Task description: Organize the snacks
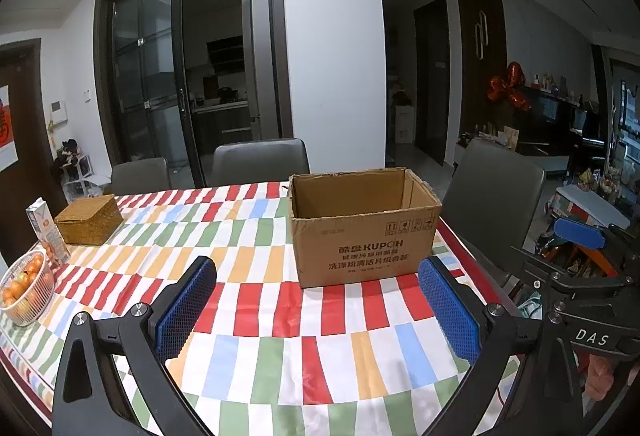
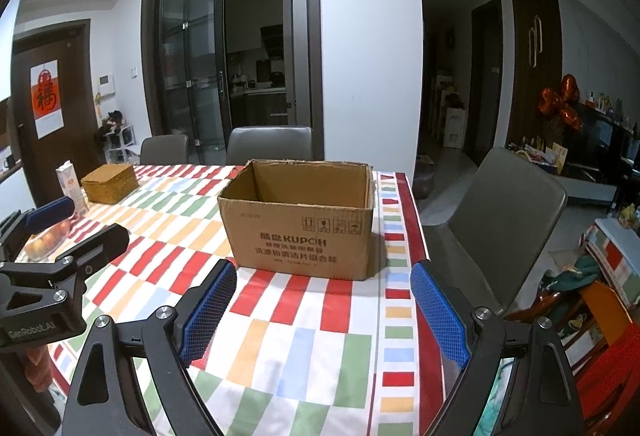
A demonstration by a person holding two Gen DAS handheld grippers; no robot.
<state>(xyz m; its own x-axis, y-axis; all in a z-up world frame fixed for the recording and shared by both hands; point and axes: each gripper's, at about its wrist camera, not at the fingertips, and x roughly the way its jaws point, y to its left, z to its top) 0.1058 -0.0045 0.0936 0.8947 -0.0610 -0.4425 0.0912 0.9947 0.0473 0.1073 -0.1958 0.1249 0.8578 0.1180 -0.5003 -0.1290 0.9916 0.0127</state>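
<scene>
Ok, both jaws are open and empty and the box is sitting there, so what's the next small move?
Probably swing the right gripper toward the heap of items right of the table. Both it and the left gripper hold nothing, the cardboard box looks open and empty, and no loose snacks lie on the tablecloth near it.

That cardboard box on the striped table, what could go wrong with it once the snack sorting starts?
The cardboard box sits near the table's right edge, so a push from either open gripper might slide it toward the chair. It looks light and empty as far as can be seen, so it may tip. The tablecloth is wrinkled and could drag.
</scene>
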